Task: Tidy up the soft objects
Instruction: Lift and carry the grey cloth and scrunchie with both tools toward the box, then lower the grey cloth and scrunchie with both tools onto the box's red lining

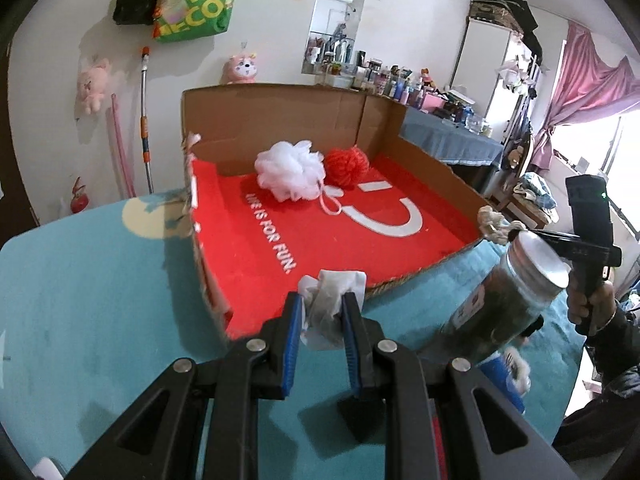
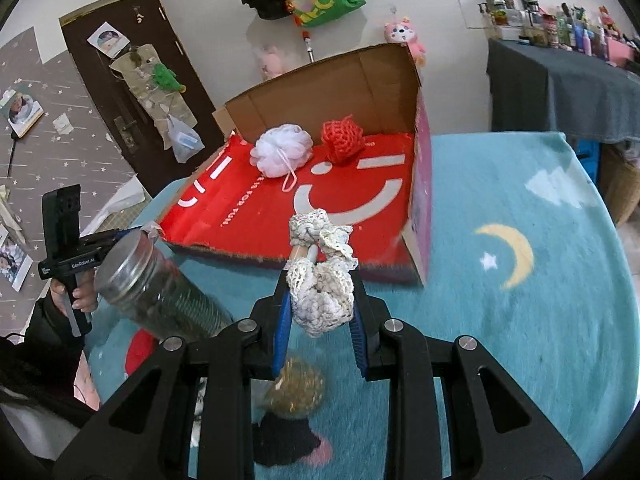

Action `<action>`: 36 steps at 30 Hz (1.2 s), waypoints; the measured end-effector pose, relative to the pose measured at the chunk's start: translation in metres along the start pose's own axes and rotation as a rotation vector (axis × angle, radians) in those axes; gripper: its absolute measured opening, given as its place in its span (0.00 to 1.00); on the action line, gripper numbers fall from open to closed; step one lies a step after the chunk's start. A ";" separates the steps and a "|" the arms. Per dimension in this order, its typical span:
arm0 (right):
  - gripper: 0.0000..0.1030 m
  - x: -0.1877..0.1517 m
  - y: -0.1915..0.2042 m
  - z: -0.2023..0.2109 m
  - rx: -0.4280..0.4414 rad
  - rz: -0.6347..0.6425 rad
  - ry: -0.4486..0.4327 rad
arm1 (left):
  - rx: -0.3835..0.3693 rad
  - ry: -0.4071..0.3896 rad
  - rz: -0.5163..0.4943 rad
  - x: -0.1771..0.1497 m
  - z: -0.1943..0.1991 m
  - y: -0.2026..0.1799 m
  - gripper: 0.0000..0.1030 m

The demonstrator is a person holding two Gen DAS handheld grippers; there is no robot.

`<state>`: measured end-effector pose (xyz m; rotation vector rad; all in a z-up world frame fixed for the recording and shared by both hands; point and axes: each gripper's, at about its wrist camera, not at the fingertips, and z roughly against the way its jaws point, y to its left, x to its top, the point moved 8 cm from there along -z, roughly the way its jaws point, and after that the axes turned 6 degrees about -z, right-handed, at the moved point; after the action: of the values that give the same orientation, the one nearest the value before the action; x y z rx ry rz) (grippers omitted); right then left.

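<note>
An open cardboard box (image 1: 280, 120) with a red floor stands on the blue table; it also shows in the right wrist view (image 2: 320, 80). Inside lie a white bath pouf (image 1: 290, 176) (image 2: 280, 150) and a red yarn ball (image 1: 346, 166) (image 2: 343, 142). My left gripper (image 1: 322, 312) is shut on a crumpled white cloth (image 1: 332, 300), held just above the box's near edge. My right gripper (image 2: 320, 304) is shut on a cream crocheted piece (image 2: 322, 284), held above the table in front of the box. The crocheted piece also shows in the left wrist view (image 1: 496, 222).
A glass jar with a metal lid (image 1: 516, 292) (image 2: 160, 284) stands tilted in view between the grippers. A golden fuzzy object (image 2: 296, 388) lies under my right gripper. A blue-white item (image 1: 508, 376) lies by the jar. A cluttered side table (image 1: 452, 136) stands behind.
</note>
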<state>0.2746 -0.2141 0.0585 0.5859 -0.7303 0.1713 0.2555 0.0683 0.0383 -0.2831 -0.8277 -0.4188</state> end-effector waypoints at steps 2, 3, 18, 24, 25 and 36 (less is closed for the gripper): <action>0.24 0.009 0.002 -0.003 0.012 0.003 0.001 | -0.005 0.006 -0.002 0.009 -0.005 -0.002 0.21; 0.24 0.013 0.004 -0.005 0.018 0.007 0.001 | -0.006 0.013 -0.002 0.015 -0.009 -0.003 0.21; 0.24 0.104 0.018 -0.090 -0.259 0.134 0.108 | 0.162 0.239 0.008 0.075 -0.091 0.020 0.21; 0.24 0.115 0.003 -0.135 -0.405 0.152 0.235 | 0.246 0.334 0.003 0.076 -0.123 0.037 0.21; 0.24 0.115 0.001 -0.140 -0.419 0.152 0.248 | 0.258 0.344 0.009 0.077 -0.128 0.041 0.21; 0.24 0.112 -0.027 -0.183 -0.543 0.142 0.350 | 0.318 0.428 0.027 0.068 -0.158 0.056 0.21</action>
<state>0.4724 -0.1400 0.0132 -0.0178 -0.4474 0.1918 0.4250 0.0374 -0.0165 0.0913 -0.4591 -0.3013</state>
